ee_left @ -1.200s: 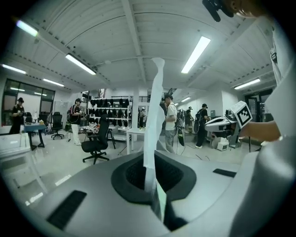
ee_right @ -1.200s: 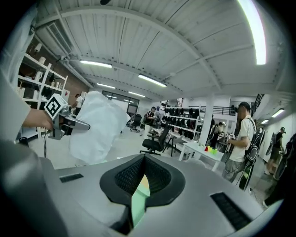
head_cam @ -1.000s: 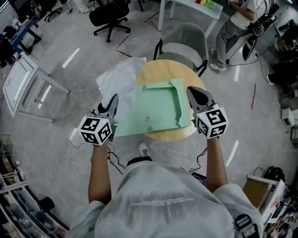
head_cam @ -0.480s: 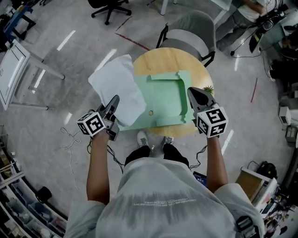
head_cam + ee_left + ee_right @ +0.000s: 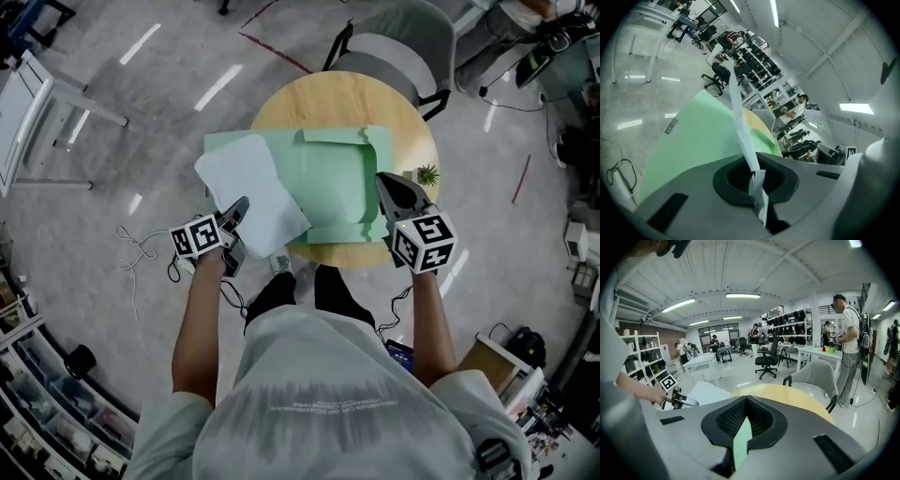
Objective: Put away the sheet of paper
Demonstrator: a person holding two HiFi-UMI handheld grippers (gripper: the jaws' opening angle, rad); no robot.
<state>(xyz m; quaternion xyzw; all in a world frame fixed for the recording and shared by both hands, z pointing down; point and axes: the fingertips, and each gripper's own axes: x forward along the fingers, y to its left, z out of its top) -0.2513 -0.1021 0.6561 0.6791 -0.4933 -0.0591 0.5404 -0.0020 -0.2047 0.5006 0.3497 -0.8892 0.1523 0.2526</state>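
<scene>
Head view: we see a round wooden table (image 5: pixel 328 103) w/ an open green folder (image 5: pixel 337 183) spread over its middle. The folder's left side hangs past the table's left edge. The white sheet of paper (image 5: pixel 253 192) lies tilted across the folder's left part.

Our left gripper (image 5: pixel 236 208) sits at the sheet's near corner, off the table's near-left edge. In the left gripper view its jaws are fully closed on the paper. The sheet runs edge-on out from btwn them and up over the green folder.

Our right gripper (image 5: pixel 386 185) is at the folder's right side, close to the table's right edge. In the right gripper view its jaws are clamped together on a thin green sliver of the folder, pinched btwn the black ribbed pads (image 5: pixel 726 420).

A small potted plant (image 5: pixel 427 174) stands at the table's right edge, just beside the right gripper's tip. A grey chair (image 5: pixel 398 47) is pulled up at the table's far edge.

The right gripper view also catches the left gripper at left w/ the white sheet beside it. A person (image 5: pixel 846 348) stands past the chair by a white desk (image 5: pixel 820 352).
</scene>
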